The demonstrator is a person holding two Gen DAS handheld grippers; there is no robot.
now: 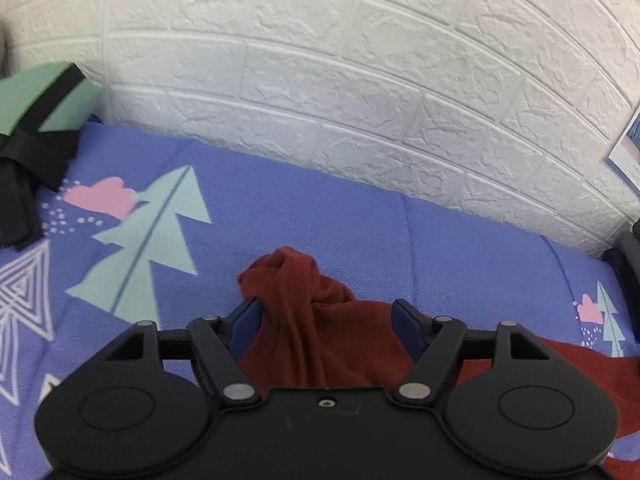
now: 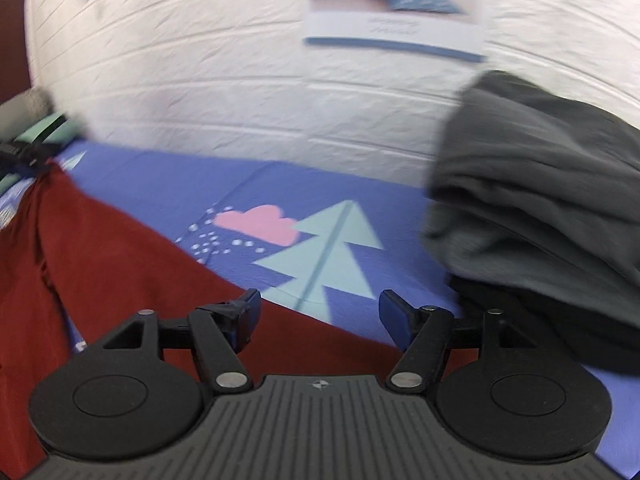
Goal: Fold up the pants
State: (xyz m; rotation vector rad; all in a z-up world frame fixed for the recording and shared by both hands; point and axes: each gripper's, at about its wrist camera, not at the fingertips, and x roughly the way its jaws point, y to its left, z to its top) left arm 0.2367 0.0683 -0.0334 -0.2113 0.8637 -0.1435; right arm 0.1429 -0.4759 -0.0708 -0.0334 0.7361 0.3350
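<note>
The pants [image 1: 304,320], dark red, are spread on a purple sheet [image 1: 340,216] printed with trees and pink clouds. In the left wrist view a bunched fold of them is raised between the spread jaws of the left gripper [image 1: 326,316]; the cloth appears to touch the left finger, though a grip is not shown and the jaws are seen parted. In the right wrist view the pants [image 2: 120,264] lie to the left and run under the right gripper [image 2: 320,312], whose jaws are released with nothing between them but sheet and cloth edge below. A grey pile [image 2: 540,200] of folded cloth is seen at the right, blurred. A white brick-pattern wall [image 1: 360,80] stands behind, a card [image 2: 396,4] fixed to it.
</note>
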